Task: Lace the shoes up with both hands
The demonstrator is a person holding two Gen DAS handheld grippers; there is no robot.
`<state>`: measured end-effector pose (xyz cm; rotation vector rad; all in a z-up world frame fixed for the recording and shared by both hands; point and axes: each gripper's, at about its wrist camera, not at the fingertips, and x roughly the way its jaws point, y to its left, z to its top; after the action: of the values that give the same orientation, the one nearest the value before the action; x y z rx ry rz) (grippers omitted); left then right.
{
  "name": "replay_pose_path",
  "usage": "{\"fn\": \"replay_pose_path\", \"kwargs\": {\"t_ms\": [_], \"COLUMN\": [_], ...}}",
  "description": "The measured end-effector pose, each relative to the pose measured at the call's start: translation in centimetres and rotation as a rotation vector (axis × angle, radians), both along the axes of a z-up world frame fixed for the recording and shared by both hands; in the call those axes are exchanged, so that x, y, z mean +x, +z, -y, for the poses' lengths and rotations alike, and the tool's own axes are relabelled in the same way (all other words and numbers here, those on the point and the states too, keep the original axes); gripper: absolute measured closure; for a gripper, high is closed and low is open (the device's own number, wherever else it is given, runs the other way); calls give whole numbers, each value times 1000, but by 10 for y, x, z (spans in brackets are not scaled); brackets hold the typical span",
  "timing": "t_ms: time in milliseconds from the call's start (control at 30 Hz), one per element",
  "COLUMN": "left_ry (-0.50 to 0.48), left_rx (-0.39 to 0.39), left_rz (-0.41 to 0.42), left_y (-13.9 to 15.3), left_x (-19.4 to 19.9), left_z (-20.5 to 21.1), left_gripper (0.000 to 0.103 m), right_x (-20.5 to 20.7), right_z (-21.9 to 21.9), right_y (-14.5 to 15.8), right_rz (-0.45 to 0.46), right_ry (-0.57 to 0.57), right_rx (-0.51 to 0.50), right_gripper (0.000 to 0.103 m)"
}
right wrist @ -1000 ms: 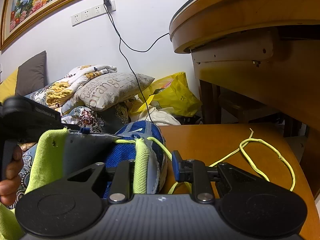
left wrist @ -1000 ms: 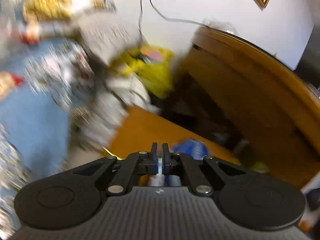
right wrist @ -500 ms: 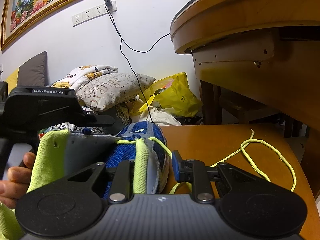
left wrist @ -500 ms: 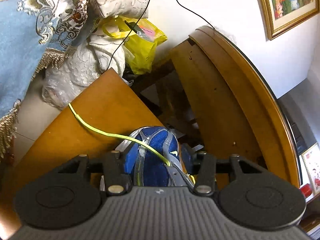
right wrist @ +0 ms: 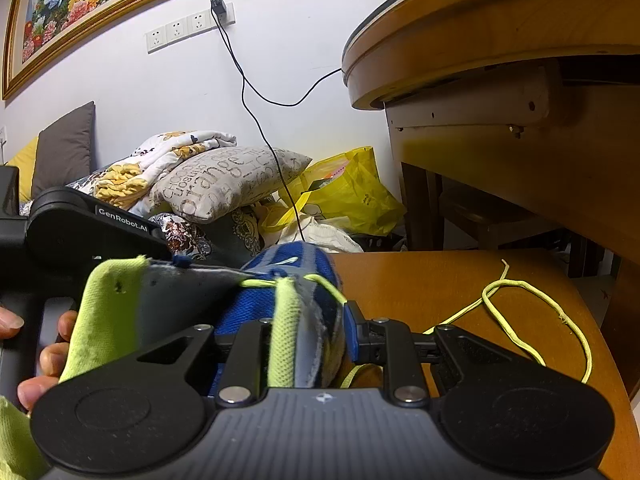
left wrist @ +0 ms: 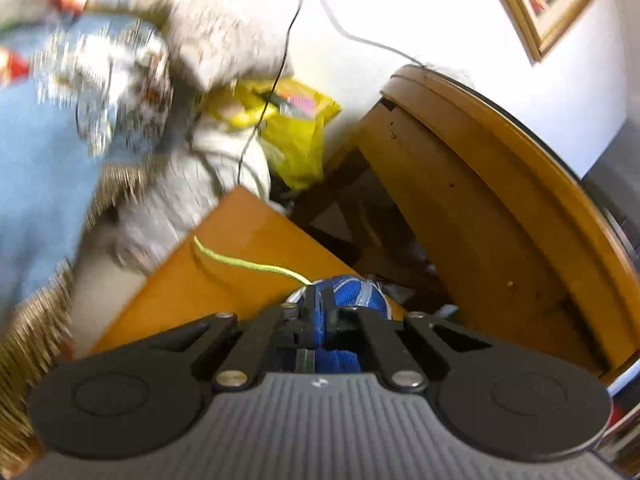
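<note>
At the far left of the right wrist view, a person's hand point(right wrist: 40, 354) holds the left gripper point(right wrist: 182, 261), whose tip rests at the grey inner flap of the blue shoe point(right wrist: 292, 264). Its jaws have just been closing and now stand pressed together; in the left wrist view the left gripper appears to pinch the yellow-green lace point(left wrist: 248, 266) where it meets the shoe's toe, though blur makes the contact uncertain. To the right, the right gripper point(right wrist: 308, 332) stands narrow, clamping the shoe's lime-lined side wall between its pads. Farther right, the loose lace end loops over the wooden table point(right wrist: 420, 280).

The risk, as judged here: a thin lace could slip from the closed pads when pulled, or a hard pull could drag the shoe out of the right gripper's hold.
</note>
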<state>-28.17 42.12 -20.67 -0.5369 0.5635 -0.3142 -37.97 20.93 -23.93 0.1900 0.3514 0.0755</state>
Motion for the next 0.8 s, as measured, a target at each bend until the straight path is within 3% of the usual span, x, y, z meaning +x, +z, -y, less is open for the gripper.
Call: {"fn": "replay_pose_path", "kwargs": {"t_ms": [100,167,367,433,500,567,800], "left_ry": [117,118,-123,-149,-164,-176,-167], "left_rx": [210,218,-123,-165,-209,-262,-383], "left_rz": [113,131,-49,-94,-125,-148,-163], "left_y": [11,14,6,0,-6,-10,-24], "left_x": [-12,-14,4,9,13,14,18], "left_z": [9,7,-14,-13,-13,-14,-12], "left_gripper": [102,102,99,96,71,66,65], "right_x": [-1,0,0,0,0,0,-1], "right_z": [0,1,0,1,0,0,-2], "right_y": [0,0,-1,-1,-1,-1,-1], "right_rz": [2,-3,-4,-5,-5,-5,-1], "right_ry": [-2,-8,-6,-5,-5,-3,-2], "right_rx": [-4,1,1,2,2,2,-2], "right_gripper": [78,78,78,78,78,78,78]}}
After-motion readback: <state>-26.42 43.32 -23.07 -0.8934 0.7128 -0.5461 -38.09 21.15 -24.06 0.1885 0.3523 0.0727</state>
